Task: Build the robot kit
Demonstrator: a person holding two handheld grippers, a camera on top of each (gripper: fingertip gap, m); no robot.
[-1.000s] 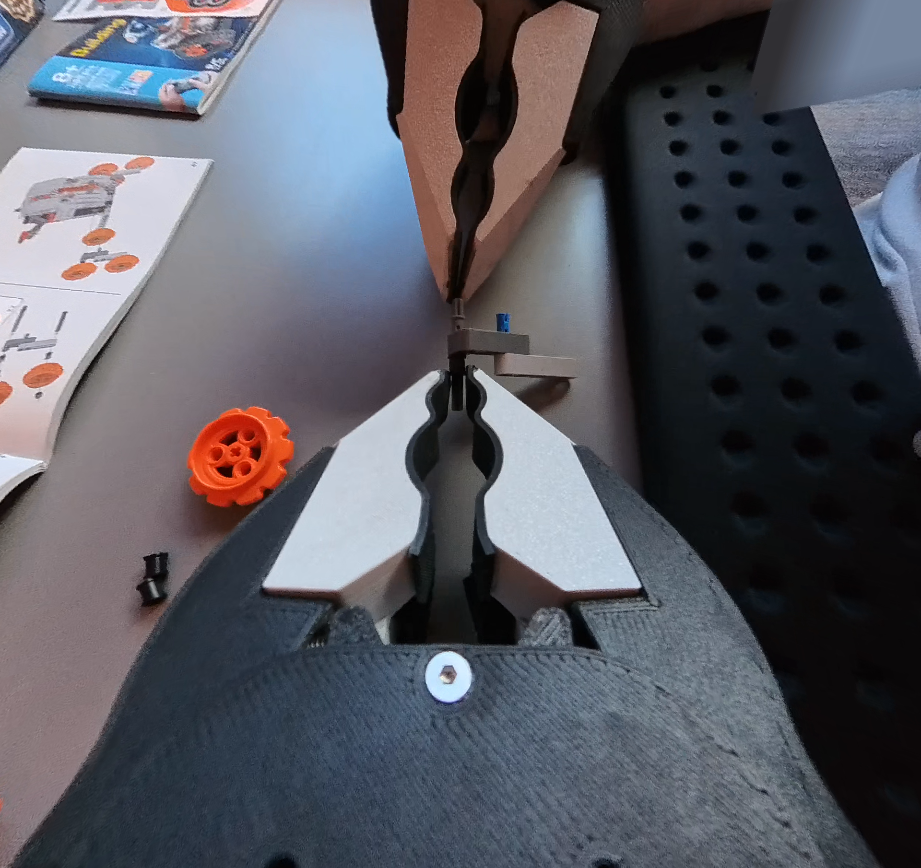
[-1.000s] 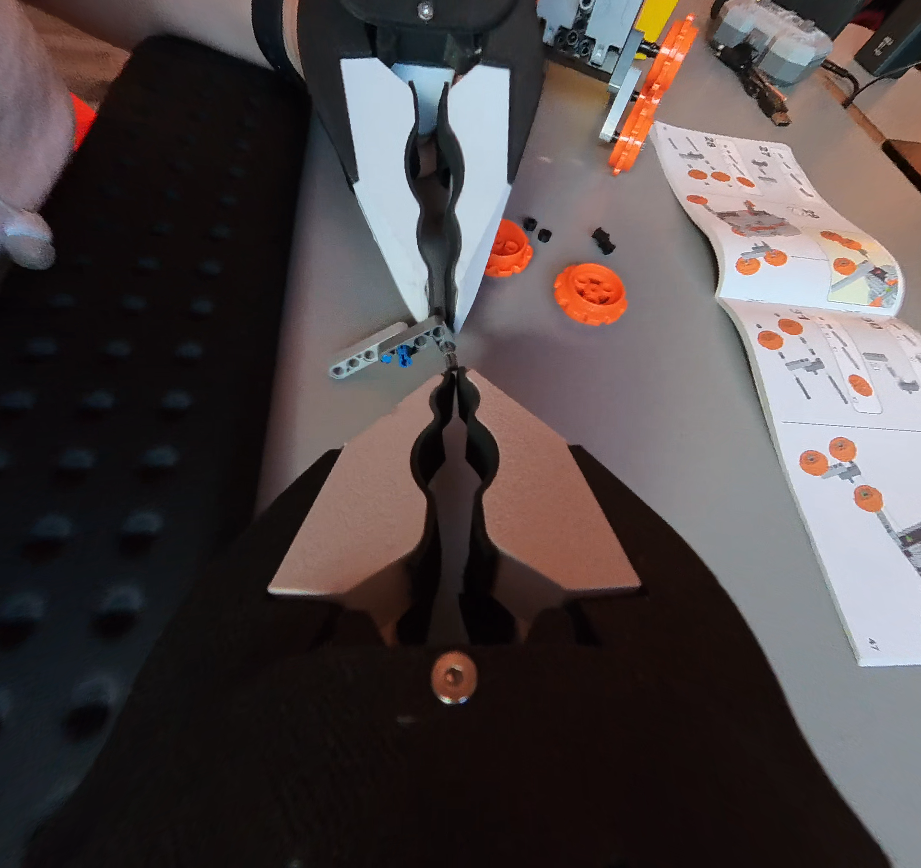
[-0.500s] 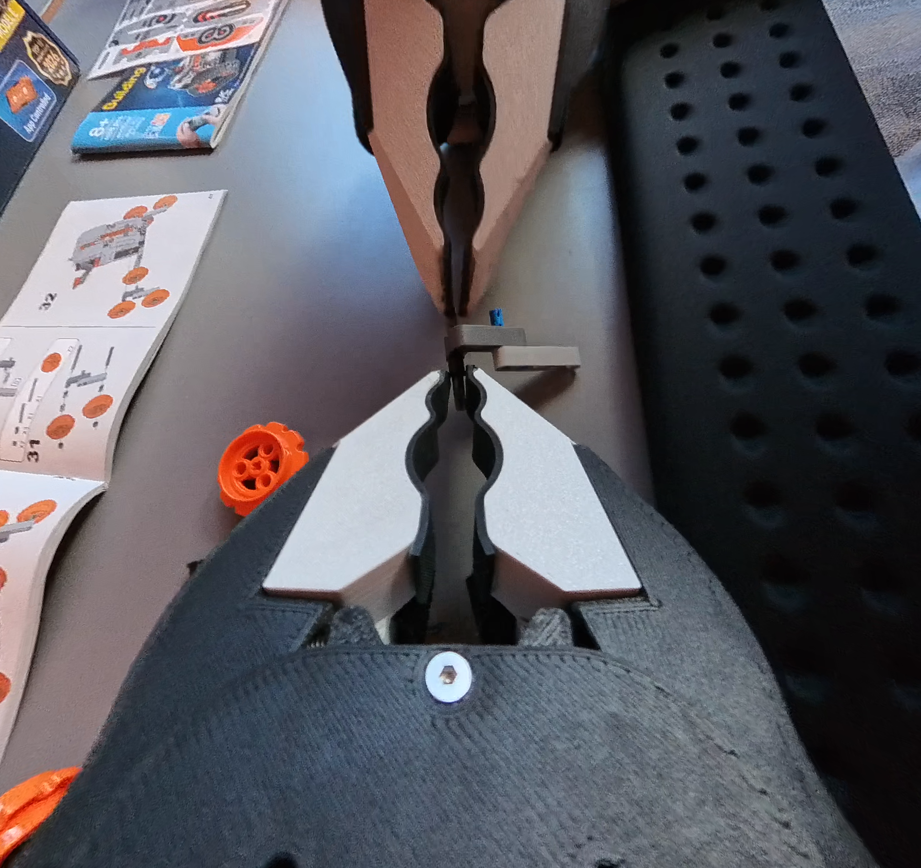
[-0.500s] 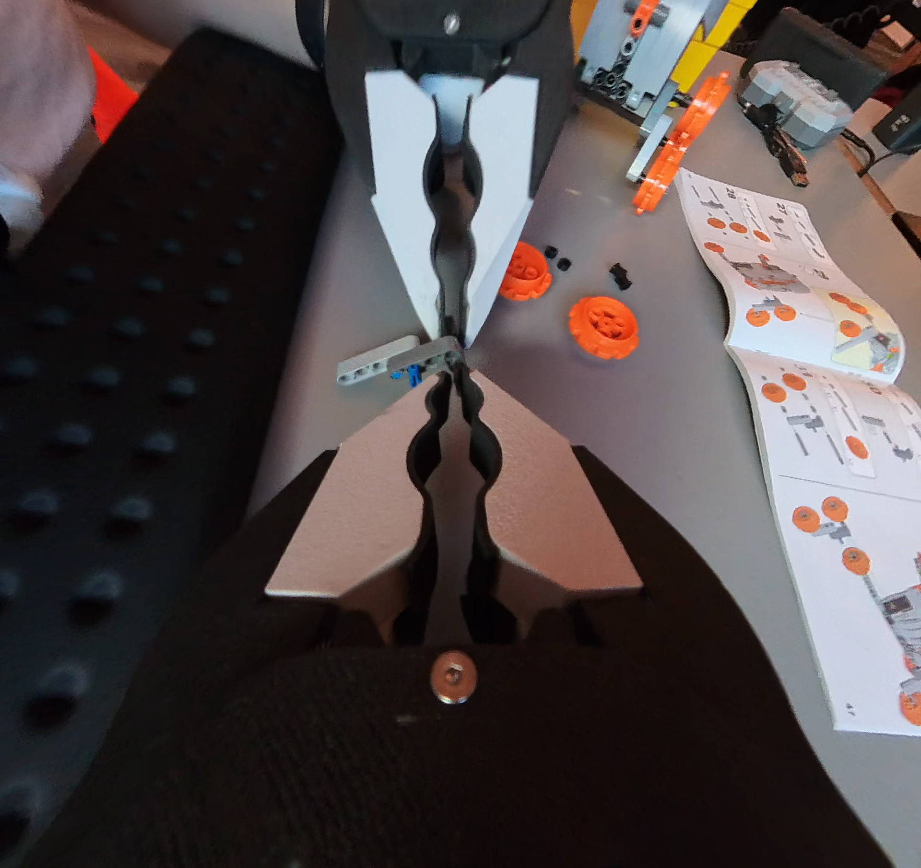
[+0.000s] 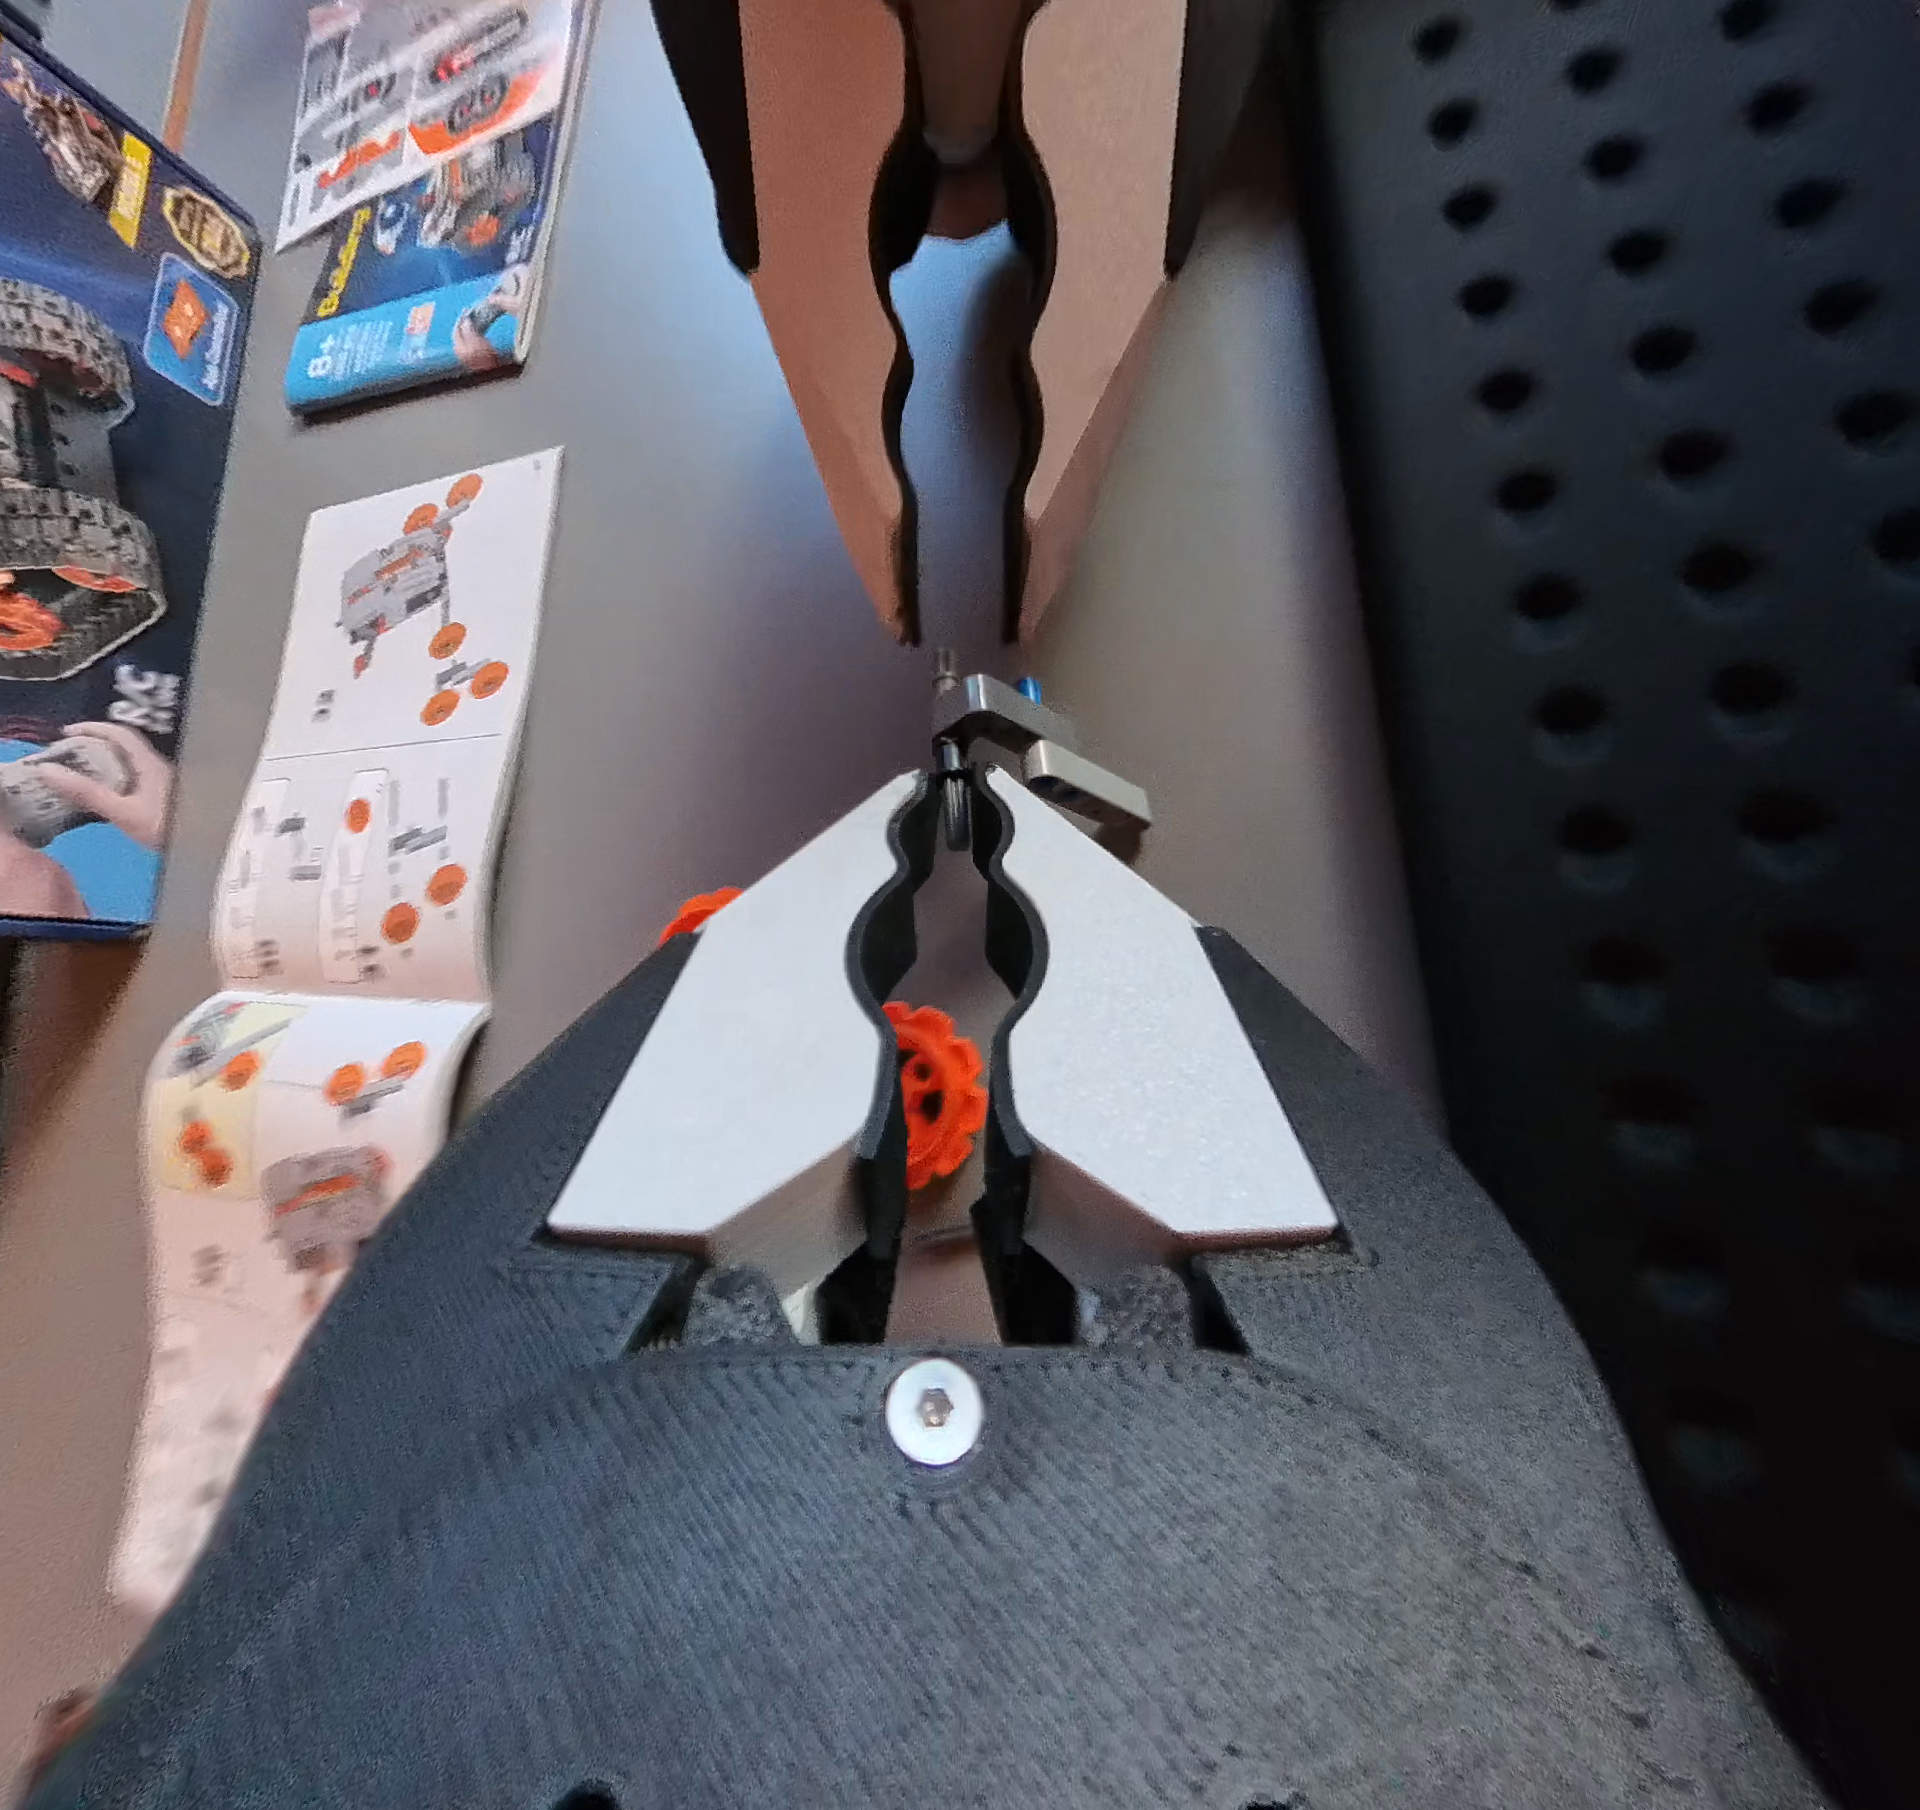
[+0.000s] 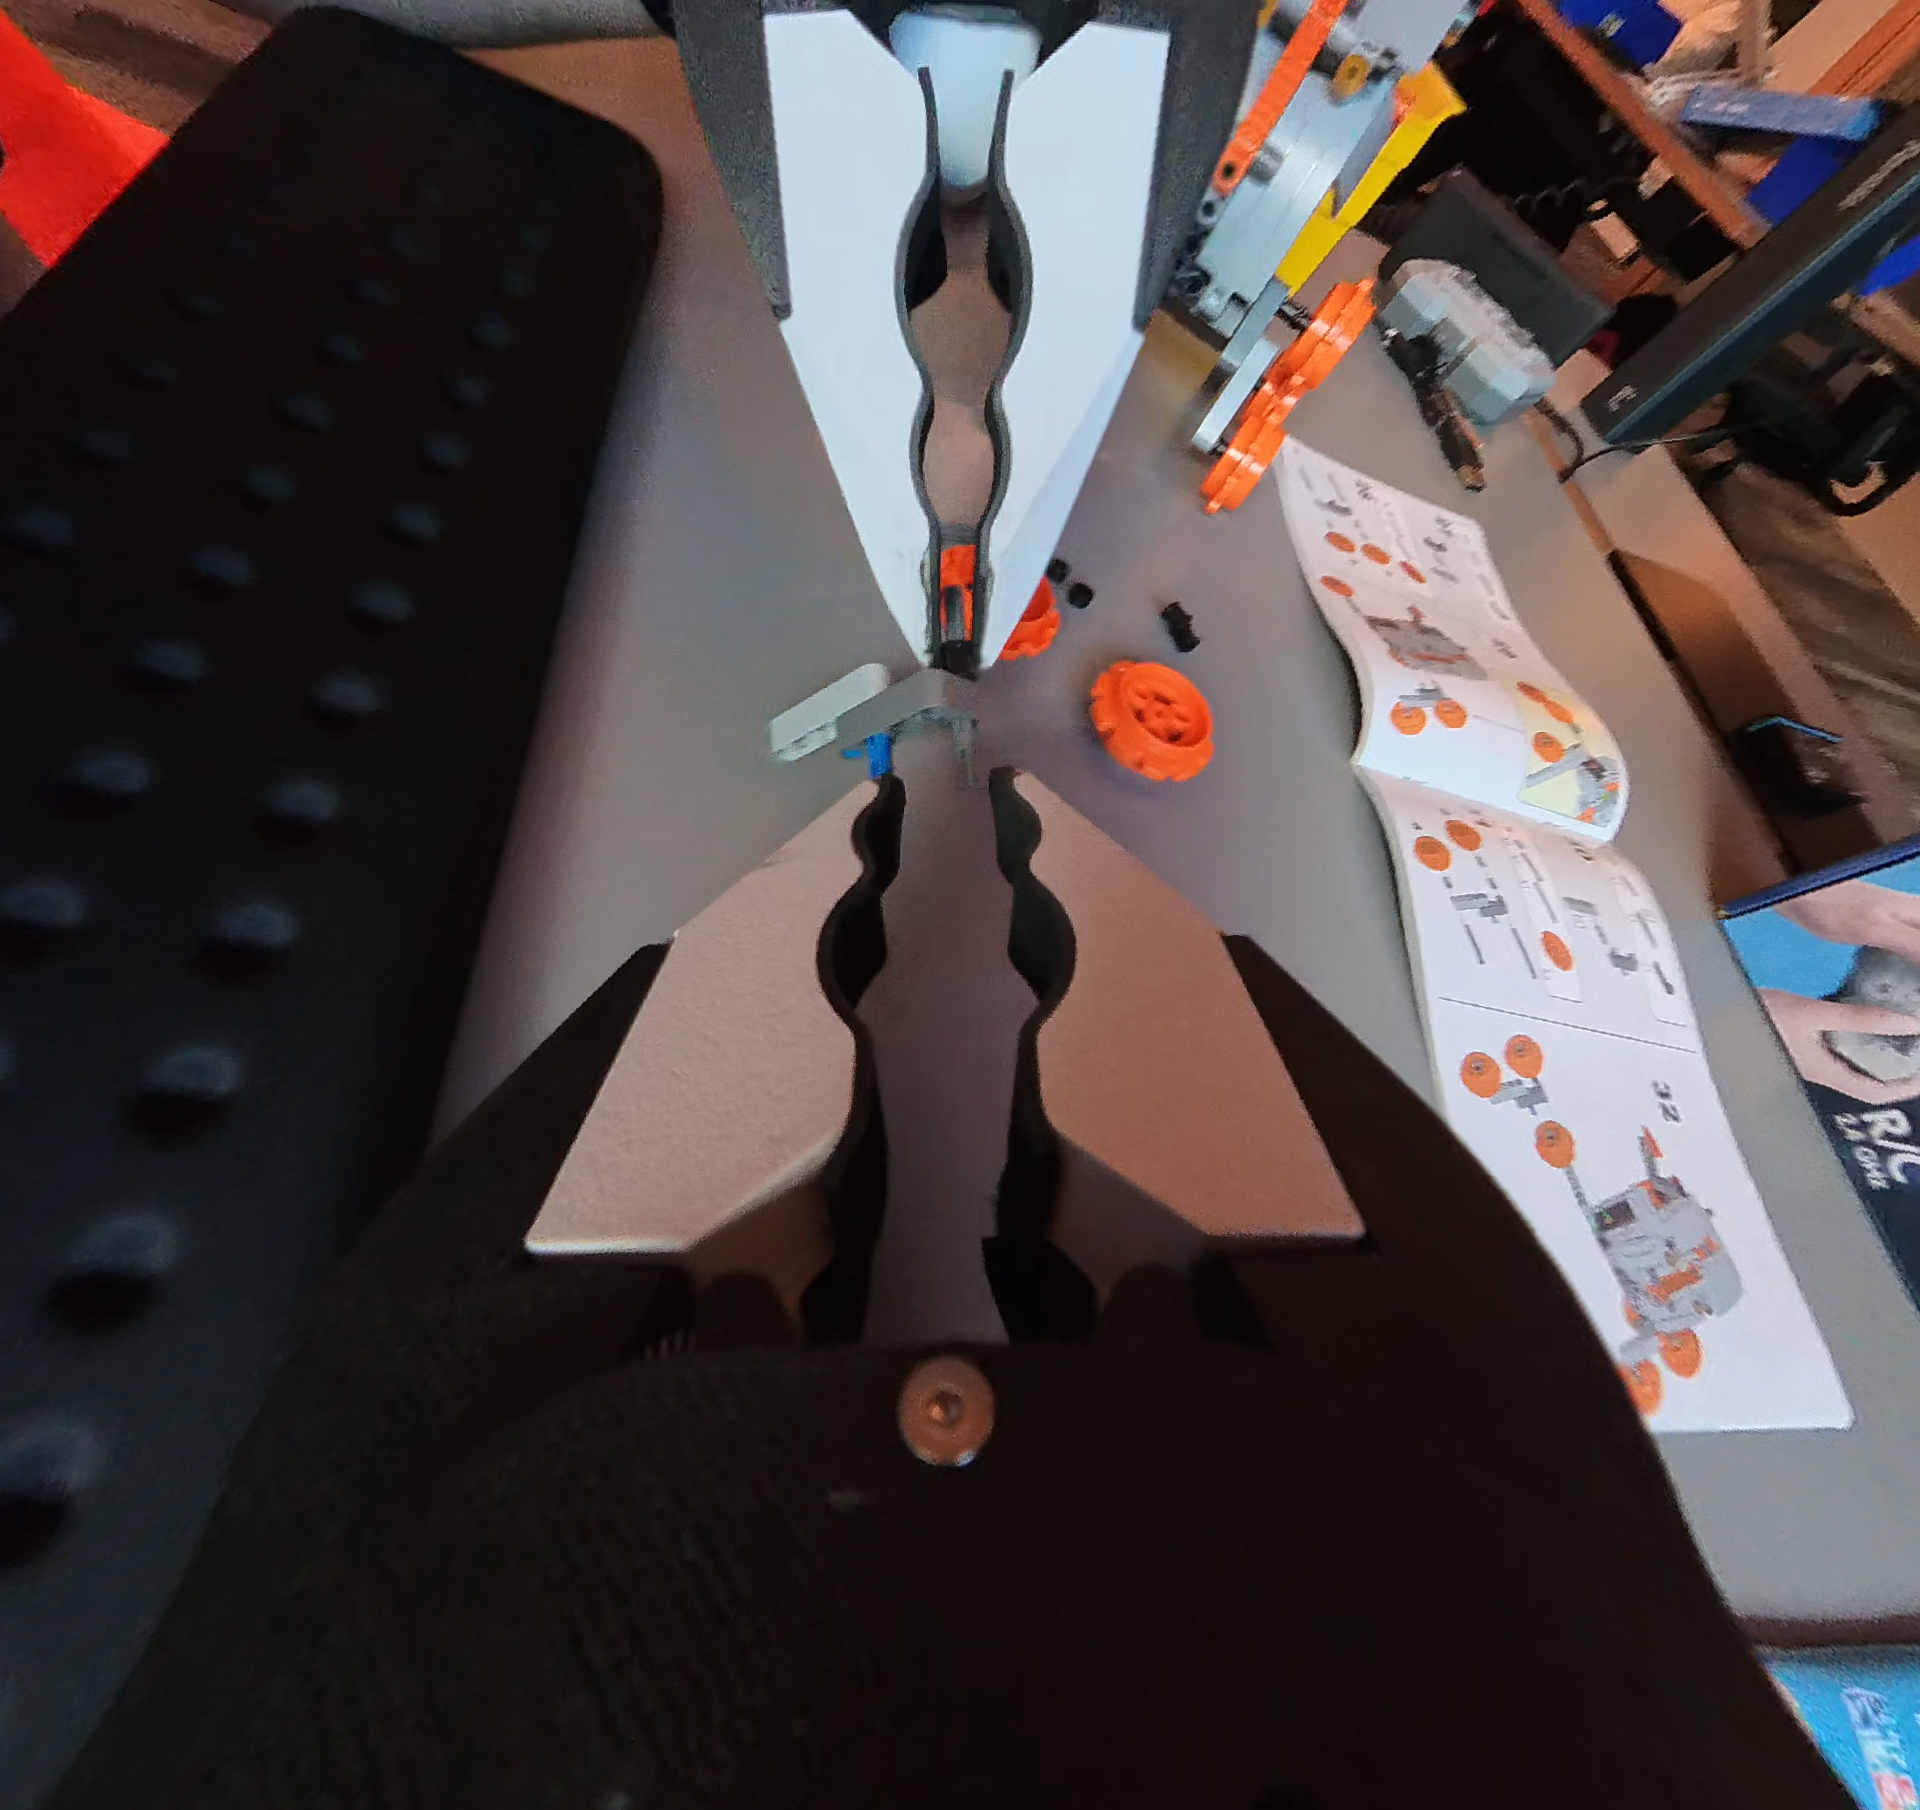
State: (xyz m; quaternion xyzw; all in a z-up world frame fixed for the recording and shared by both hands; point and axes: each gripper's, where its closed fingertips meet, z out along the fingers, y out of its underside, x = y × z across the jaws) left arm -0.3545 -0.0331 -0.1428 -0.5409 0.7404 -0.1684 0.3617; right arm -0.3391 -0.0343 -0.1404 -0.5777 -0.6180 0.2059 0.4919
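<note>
My left gripper (image 5: 951,781) is shut on a black pin (image 5: 953,804) that sticks out of a grey angled beam (image 5: 1003,721), and it holds the beam above the grey table (image 5: 675,617). The beam carries a blue pin (image 5: 1029,690) and a short grey pin (image 5: 943,669) on its far side. My right gripper (image 6: 943,786) faces it, open and empty, with its tips just short of the grey pin (image 6: 966,752). In the right wrist view the beam (image 6: 883,706) hangs from the left gripper's tips (image 6: 956,661).
A black perforated mat (image 5: 1662,617) lies along one side of the table. Orange wheels (image 6: 1151,716), small black connectors (image 6: 1179,622) and an open instruction booklet (image 6: 1538,929) lie on the other side. A half-built model (image 6: 1320,160) and a blue box (image 5: 83,513) stand farther off. The grippers are tip to tip, or close to it.
My right gripper has opened, let go of the grey pin and drawn back a little. My left gripper still holds the beam by the black pin. Both views have tilted and lifted.
</note>
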